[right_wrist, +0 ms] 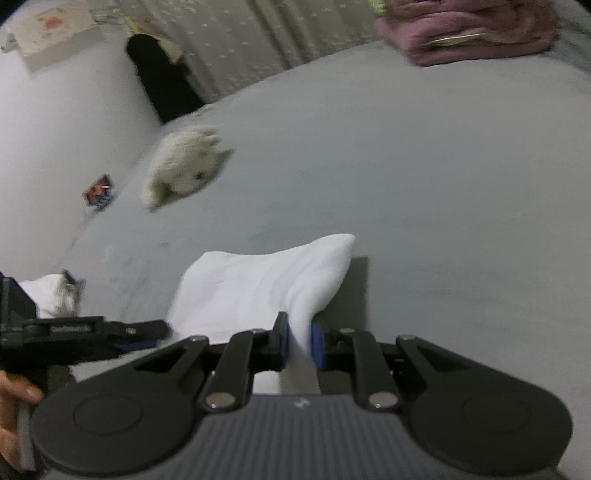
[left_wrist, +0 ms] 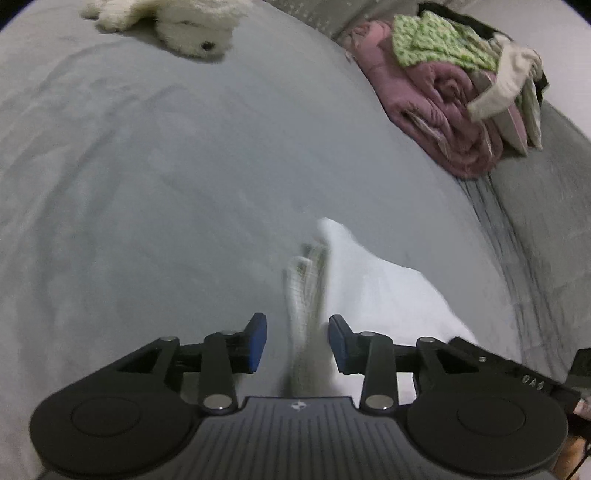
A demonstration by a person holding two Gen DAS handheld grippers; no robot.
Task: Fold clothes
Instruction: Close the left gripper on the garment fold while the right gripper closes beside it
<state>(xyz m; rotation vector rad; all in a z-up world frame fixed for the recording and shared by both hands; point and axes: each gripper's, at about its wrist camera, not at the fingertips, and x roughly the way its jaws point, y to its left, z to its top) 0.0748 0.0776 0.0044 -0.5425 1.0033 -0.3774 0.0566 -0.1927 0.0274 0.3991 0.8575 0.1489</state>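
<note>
Soft white cloth (right_wrist: pixel 258 280), matt sheet (right_wrist: pixel 443 184)

left hand-held gripper (left_wrist: pixel 297 341): matte black linkage arms, silver pivot pins, 2 round black discs, ribbed dark grey body with small white logo
fingertips (left_wrist: pixel 257 341): blue pads
right hand-held gripper (right_wrist: pixel 299 341): same black build, blue pads, silver pins

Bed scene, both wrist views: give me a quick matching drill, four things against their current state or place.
Things:
1. white cloth
2. left gripper
3. plush toy
4. pink blanket

States:
A. jaws apart, pads pressing nothing
B. pinched by the right gripper
C. bundled under a green patterned garment
D. lying alone at the far side of the grey bedsheet

Pairs: 1-B, 2-A, 3-D, 4-C
</note>
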